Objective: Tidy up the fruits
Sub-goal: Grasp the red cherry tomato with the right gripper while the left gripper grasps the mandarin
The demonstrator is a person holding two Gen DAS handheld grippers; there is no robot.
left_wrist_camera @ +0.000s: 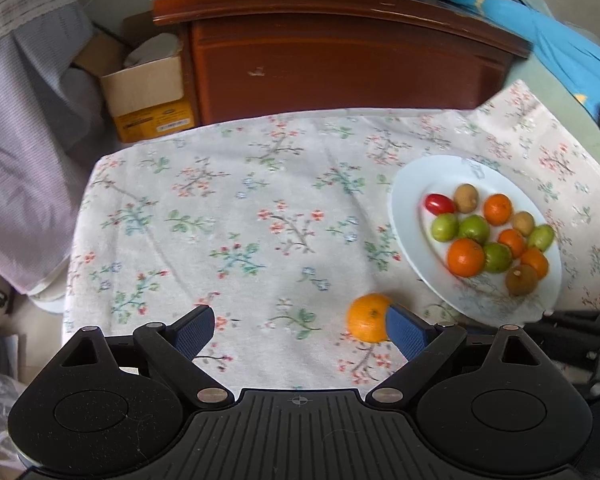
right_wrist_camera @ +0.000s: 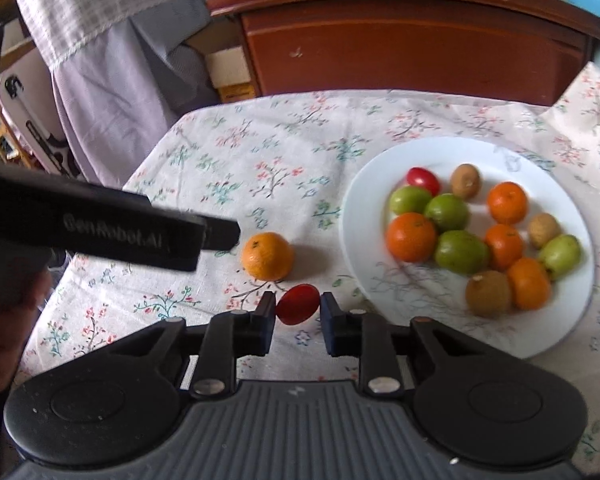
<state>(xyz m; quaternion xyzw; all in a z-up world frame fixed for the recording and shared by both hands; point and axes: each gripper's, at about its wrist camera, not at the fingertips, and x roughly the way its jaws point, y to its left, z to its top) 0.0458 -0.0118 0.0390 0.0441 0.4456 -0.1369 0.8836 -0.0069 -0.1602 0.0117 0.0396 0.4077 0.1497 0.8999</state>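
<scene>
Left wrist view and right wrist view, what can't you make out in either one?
- Left wrist: the loose orange is partly covered by a left claw finger.
- Left wrist: the right claw's red tomato is out of frame.
- Right wrist: plate print is blurred.

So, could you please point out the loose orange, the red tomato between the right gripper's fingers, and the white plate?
loose orange [right_wrist_camera: 267,256]: right wrist view, centre of peel.
red tomato [right_wrist_camera: 298,304]: right wrist view, middle of skin.
white plate [right_wrist_camera: 356,216]: right wrist view, bare left rim.
</scene>
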